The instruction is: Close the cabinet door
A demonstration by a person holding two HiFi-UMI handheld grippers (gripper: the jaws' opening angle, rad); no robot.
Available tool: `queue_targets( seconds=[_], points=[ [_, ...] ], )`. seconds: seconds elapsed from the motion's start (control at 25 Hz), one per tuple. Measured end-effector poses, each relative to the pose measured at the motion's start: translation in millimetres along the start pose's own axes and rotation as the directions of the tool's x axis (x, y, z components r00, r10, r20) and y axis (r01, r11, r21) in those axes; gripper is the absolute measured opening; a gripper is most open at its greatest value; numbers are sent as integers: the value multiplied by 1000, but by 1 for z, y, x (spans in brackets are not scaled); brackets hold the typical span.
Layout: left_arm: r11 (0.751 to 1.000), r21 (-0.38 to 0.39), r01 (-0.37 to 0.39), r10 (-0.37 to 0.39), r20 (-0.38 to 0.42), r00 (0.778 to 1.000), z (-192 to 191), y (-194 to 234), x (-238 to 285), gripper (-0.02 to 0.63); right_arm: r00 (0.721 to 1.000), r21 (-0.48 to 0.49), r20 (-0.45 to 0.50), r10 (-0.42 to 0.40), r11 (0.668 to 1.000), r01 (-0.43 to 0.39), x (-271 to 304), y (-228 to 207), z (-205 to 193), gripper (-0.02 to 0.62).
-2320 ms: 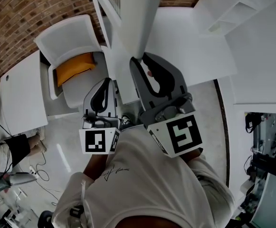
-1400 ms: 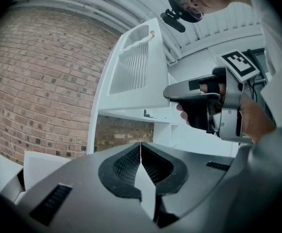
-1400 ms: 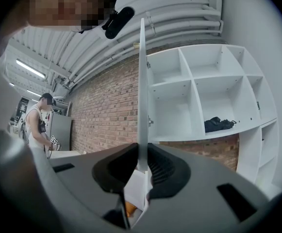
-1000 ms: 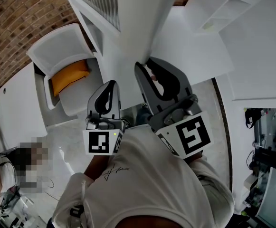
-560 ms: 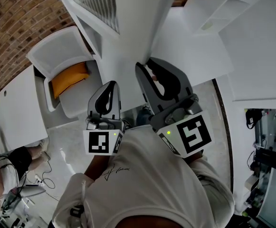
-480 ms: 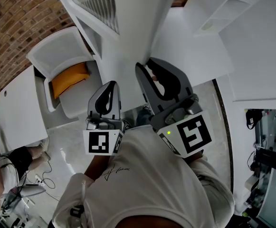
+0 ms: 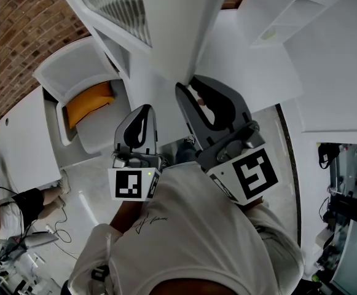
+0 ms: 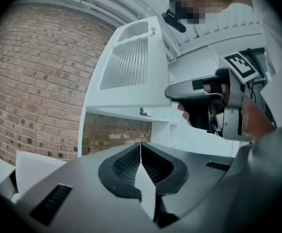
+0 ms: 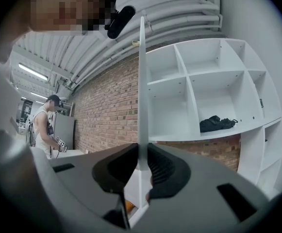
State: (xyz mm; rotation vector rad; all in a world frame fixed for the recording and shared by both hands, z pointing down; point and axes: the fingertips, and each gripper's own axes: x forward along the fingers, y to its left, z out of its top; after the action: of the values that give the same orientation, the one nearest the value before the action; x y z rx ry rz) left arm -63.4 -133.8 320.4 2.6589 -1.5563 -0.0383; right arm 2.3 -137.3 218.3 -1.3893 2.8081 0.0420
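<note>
I am clamping my right hand-held gripper (image 9: 142, 165) on the thin edge of the white cabinet door (image 9: 142, 81), which is standing open before the shelving (image 9: 213, 86). My left hand-held gripper (image 8: 141, 149) is hanging closed and empty beside it, above the glossy floor (image 7: 83, 192) near the brick wall (image 9: 107, 101).

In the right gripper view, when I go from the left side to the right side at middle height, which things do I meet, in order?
Person standing in the background → red brick wall → thin white cabinet door edge → black cloth bundle.
</note>
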Motion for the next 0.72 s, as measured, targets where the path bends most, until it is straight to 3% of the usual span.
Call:
queue_targets(
  seconds=[0.72],
  points=[
    [1000,9,-8,8,-12,1000,-1,-6,31,17,999,8,2,37,999,-37,2,-35,0,71]
  ],
)
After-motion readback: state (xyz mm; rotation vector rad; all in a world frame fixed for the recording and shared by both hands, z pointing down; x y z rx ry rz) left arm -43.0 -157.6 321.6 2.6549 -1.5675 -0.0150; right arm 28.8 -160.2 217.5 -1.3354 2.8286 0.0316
